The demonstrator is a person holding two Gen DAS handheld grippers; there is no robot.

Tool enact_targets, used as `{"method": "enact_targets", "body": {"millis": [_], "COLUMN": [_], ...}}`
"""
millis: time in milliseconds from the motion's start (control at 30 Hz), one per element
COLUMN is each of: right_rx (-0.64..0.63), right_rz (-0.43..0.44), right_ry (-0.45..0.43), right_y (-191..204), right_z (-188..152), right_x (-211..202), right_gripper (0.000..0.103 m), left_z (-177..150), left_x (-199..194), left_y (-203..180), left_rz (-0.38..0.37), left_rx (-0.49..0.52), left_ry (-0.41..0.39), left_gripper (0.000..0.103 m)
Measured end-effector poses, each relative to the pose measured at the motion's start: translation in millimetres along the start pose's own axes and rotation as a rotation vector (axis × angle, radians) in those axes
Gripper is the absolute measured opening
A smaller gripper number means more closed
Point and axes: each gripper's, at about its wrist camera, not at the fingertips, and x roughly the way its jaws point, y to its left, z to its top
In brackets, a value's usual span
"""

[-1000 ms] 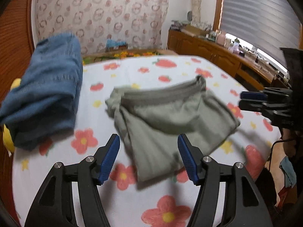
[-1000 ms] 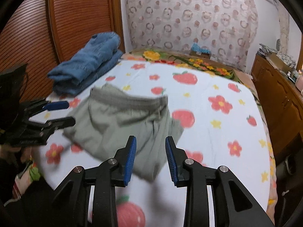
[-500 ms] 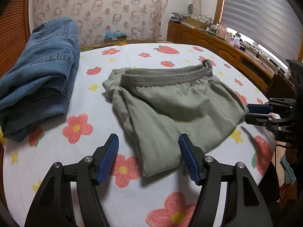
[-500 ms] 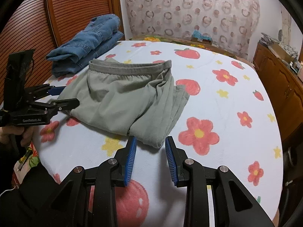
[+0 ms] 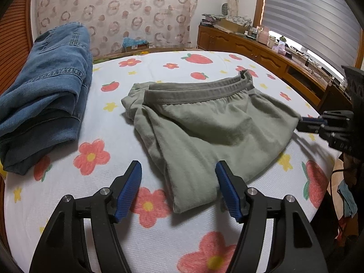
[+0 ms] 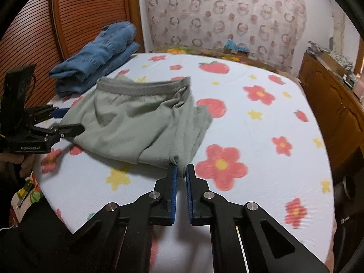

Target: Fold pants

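Bedroom with a ring-patterned curtain (image 5: 118, 16), slatted wooden doors and a low wooden sideboard (image 5: 261, 50); in the middle, a bed (image 6: 261, 136) under a white cover printed with flowers and strawberries. Lying on it near the front edge: green pants (image 5: 204, 127), partly folded, waistband turned toward the curtain, legs doubled under in loose layers. Beside them, toward the slatted doors, a stack of folded jeans (image 5: 45, 95), apart from the green cloth.

Left tongs (image 5: 178, 188) spread wide, hovering over the near folded end of the pants, gripping nothing. Right tongs (image 6: 180, 174) closed narrow on the corner of the pants nearest them, a pinch of cloth between the blue pads.

Judged step: securing both near corners before the next fold. Next move probably calls for closing the left tongs on the near edge, then lifting both corners together and carrying them toward the waistband, keeping layers aligned.
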Motion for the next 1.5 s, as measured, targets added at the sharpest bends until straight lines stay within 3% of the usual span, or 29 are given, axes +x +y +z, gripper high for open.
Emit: {"method": "enact_targets", "body": {"millis": [300, 600, 733, 900, 1033, 1100, 1167, 1267, 1500], "right_rx": [0.004, 0.055, 0.057, 0.049, 0.04, 0.027, 0.034, 0.083, 0.033], "right_rz": [0.0, 0.018, 0.023, 0.044, 0.046, 0.039, -0.031, 0.011, -0.006], "right_ry": [0.027, -0.024, -0.037, -0.005, 0.028, 0.027, -0.025, -0.055, -0.041], "right_y": [-5.7, -16.8, -12.5, -6.4, -6.3, -7.6, -14.4, -24.7, -15.3], "right_z": [-5.2, -4.8, 1.5, 2.8, 1.1, 1.7, 5.4, 10.0, 4.0], "right_x": [1.8, -15.8, -13.4, 1.4, 9.0, 7.8, -3.2, -12.8, -11.0], "right_gripper": [0.006, 0.007, 0.015, 0.018, 0.017, 0.003, 0.003, 0.003, 0.01], "left_z": [-0.5, -0.8, -0.8, -0.9, -1.0, -1.0, -1.2, -1.3, 0.4], "left_x": [0.3, 0.5, 0.6, 0.7, 0.7, 0.8, 0.9, 1.0, 0.0], "left_y": [-0.1, -0.3, -0.4, -0.4, -0.4, -0.4, -0.4, -0.6, -1.1], "left_rz": [-0.002, -0.001, -0.001, -0.001, -0.001, -0.001, -0.001, -0.001, 0.003], "left_rx": [0.002, 0.001, 0.002, 0.002, 0.001, 0.002, 0.002, 0.001, -0.005], "left_ry": [0.0, -0.001, -0.002, -0.002, -0.002, -0.002, -0.002, -0.002, -0.001], "left_gripper": [0.069, 0.069, 0.069, 0.069, 0.069, 0.069, 0.069, 0.069, 0.069]}}
